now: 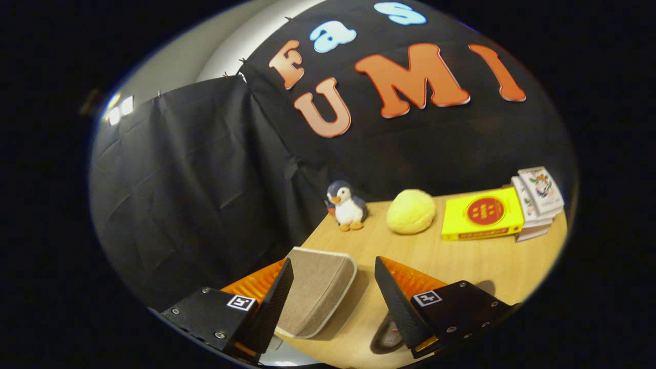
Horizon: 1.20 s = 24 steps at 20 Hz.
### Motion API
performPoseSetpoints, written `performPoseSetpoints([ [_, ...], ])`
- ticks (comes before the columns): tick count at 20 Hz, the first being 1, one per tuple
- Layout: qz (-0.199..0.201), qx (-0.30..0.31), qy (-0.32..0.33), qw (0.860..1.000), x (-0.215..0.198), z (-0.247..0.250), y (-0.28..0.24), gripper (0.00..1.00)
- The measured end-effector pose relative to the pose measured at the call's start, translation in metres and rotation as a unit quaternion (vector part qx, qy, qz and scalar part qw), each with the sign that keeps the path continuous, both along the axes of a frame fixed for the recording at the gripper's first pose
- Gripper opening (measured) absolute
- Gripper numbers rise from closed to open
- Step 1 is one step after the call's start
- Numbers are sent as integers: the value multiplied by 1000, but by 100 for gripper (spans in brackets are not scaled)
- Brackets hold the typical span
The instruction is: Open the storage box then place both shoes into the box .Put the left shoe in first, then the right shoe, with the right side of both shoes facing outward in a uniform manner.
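A beige fabric storage box [318, 289] with a pale trimmed lid lies shut on the wooden table [461, 261], near the table's left edge. My gripper [333, 266] hovers above it, open, with its fingers spread wide. The box sits between the fingers, closer to the left one, and neither finger touches it. Under the right finger a dark rounded shape [388, 335] peeks out; it may be part of a shoe, but I cannot tell.
Along the table's back stand a plush penguin [347, 206], a round yellow plush [410, 211], a yellow box [482, 213] and a stack of white packets [535, 197]. Black cloth walls the booth behind and to the left.
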State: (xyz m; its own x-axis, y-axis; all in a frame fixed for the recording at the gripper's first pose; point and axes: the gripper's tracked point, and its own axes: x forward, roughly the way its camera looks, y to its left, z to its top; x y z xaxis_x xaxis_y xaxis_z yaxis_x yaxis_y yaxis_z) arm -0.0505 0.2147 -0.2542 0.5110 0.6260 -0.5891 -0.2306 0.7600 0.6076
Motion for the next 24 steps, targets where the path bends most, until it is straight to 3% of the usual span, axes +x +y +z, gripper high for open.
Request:
performPoseSetpoints([
  [5, 35, 37, 85, 995, -27, -41, 37, 96],
  [13, 80, 64, 194, 976, -65, -109, 75, 95],
  [24, 62, 149, 266, 950, -77, -125, 96, 91],
])
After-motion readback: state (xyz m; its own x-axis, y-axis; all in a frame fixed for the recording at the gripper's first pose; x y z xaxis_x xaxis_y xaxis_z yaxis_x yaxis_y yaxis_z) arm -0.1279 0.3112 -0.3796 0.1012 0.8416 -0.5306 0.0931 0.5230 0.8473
